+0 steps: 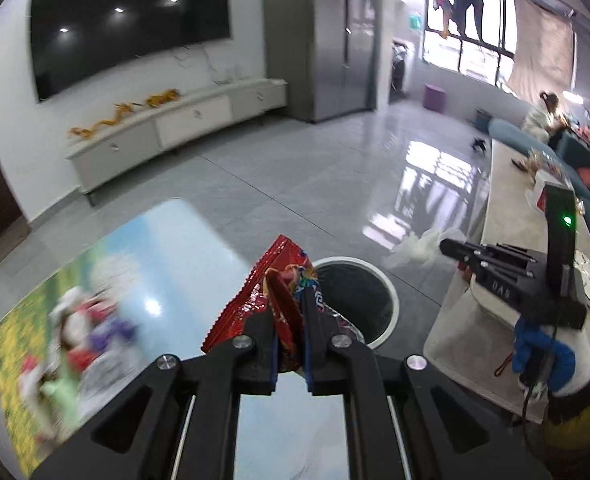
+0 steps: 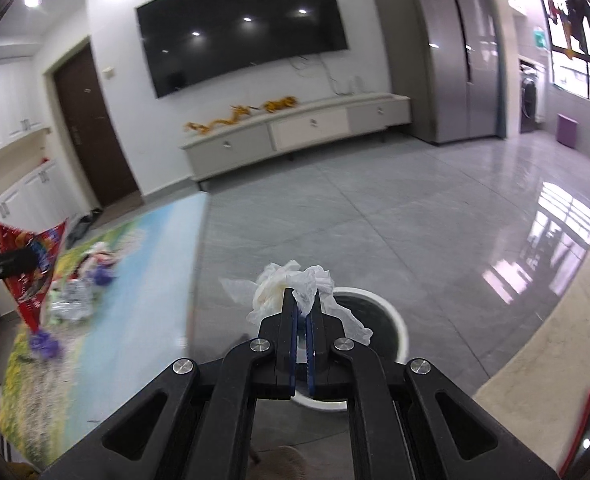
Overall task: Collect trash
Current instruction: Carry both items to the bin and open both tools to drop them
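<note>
Gleaming red crinkled snack wrapper, torn open.

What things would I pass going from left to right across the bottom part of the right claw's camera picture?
Red snack wrapper held by the left claw → picture mat → crumpled white plastic pinched in the right claw → white trash bin → pale table edge.

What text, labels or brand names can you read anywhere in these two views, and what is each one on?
"DAR": raised letters on the body of the right gripper, seen from the left wrist view; possibly cut off.
Red snack wrapper in the left gripper: printing too crumpled and blurred to read.
Green sign by the window: too small to read.
</note>
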Available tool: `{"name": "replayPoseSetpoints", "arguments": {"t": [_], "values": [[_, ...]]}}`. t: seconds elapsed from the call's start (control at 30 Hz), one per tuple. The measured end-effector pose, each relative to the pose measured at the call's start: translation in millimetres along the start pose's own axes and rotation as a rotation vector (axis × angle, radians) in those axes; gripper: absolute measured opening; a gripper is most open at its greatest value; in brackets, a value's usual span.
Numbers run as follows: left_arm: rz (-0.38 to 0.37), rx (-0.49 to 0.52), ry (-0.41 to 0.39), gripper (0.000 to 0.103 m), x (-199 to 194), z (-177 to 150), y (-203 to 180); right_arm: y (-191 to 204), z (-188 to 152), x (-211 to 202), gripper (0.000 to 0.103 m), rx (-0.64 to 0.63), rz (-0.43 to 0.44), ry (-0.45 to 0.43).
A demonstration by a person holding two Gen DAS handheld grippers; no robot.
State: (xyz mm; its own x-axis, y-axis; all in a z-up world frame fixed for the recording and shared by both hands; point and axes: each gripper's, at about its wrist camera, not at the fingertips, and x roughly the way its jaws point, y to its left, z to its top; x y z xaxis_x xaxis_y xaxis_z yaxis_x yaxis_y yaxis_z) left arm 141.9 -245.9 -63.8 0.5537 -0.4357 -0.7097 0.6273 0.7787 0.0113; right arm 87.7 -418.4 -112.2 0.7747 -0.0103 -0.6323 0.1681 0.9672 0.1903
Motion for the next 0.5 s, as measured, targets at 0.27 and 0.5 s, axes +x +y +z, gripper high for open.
{"name": "replayPoseSetpoints", "arguments": {"t": [0.27, 0.5], "values": [[-0.068, -0.014, 0.128, 0.011, 128.8, 33.5, -18.7, -24.1, 6.8, 78.4, 0.005, 0.023, -0.031, 0.101], [-0.141, -0.063, 0.201, 0.049, 183.7, 35.8, -17.2, -40.8, 5.9, 116.7, 0.027, 0.06, -0.069, 0.136]]}}
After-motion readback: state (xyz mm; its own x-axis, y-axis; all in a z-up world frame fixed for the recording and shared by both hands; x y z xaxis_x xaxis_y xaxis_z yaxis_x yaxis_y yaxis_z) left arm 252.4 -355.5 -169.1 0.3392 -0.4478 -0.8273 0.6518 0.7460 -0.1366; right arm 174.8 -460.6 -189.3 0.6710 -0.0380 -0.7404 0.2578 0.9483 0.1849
